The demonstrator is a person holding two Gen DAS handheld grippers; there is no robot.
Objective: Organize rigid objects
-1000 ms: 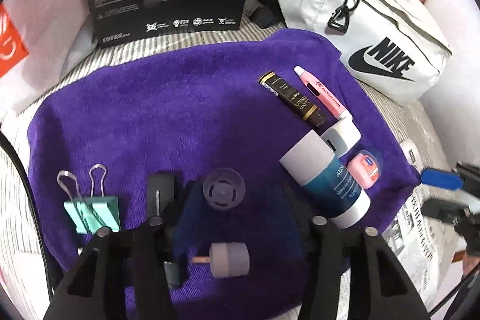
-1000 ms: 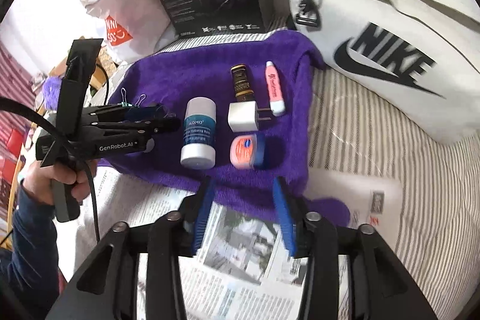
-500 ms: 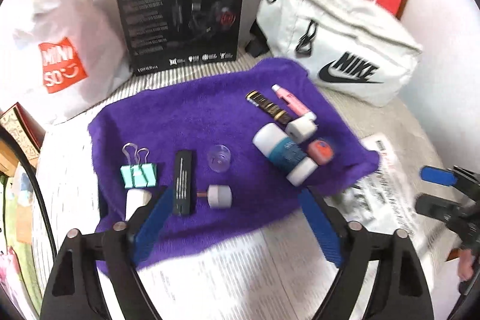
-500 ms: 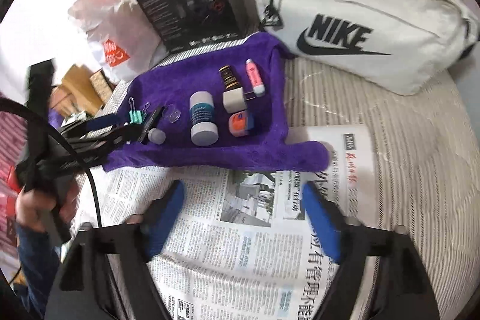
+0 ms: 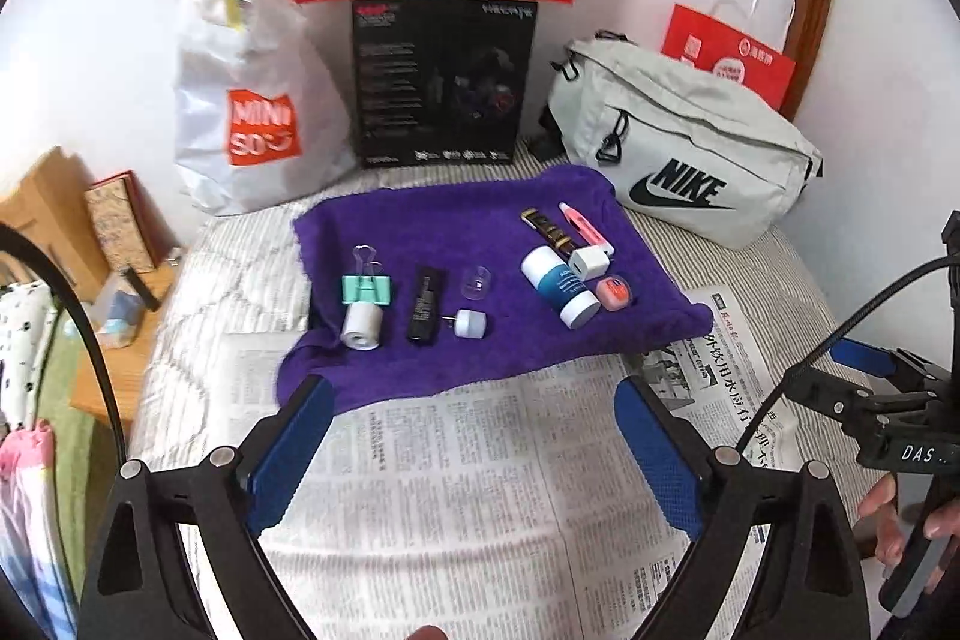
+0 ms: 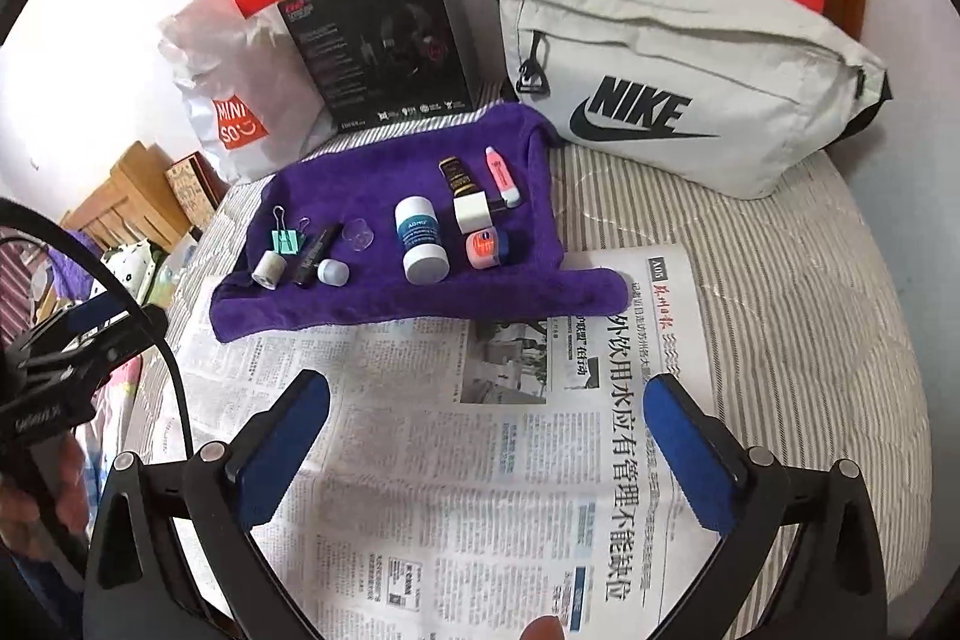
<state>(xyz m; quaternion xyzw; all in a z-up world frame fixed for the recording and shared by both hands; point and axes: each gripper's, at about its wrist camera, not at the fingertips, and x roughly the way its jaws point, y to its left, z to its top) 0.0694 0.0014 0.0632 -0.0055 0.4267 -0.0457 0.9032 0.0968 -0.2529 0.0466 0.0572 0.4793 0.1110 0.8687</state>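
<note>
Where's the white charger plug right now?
In the right wrist view, the white charger plug lies right of centre on the purple towel, between the pink jar and gold-black tube.

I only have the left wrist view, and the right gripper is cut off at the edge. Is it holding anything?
Observer: No. The right wrist view shows the right gripper with its fingers spread wide, just opened, and only newspaper under them.
Operator: Which way do the charger's prongs point?
Observer: The white charger has its dark prongs on the side toward the pink tube.
Operator: Is the little jar pink all over?
Observer: No. From the right wrist view, the pink jar has a blue part on its right side.
</note>
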